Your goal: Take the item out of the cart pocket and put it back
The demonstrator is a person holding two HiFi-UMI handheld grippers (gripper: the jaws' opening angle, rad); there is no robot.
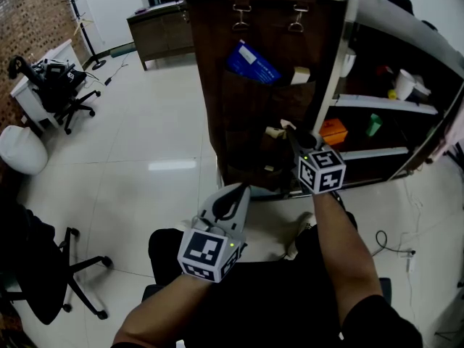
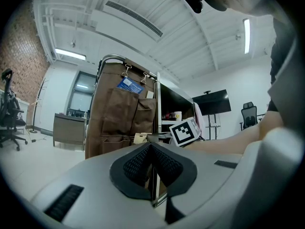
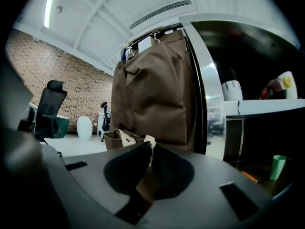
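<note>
Brown cart pockets (image 1: 243, 114) ahead; right tongs (image 1: 289, 129) clamp beige item (image 1: 274, 131); left tongs (image 1: 235, 194) closed.

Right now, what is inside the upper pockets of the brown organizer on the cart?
A blue packet sticks out, tilted, from the left pocket. A cream item peeks from the right pocket. Fabric covers their lower parts and anything deeper.

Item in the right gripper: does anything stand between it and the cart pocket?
Nothing visible does. The right gripper holds the item just in front of the lower pocket on the brown bag; no other thing lies between them.
</note>
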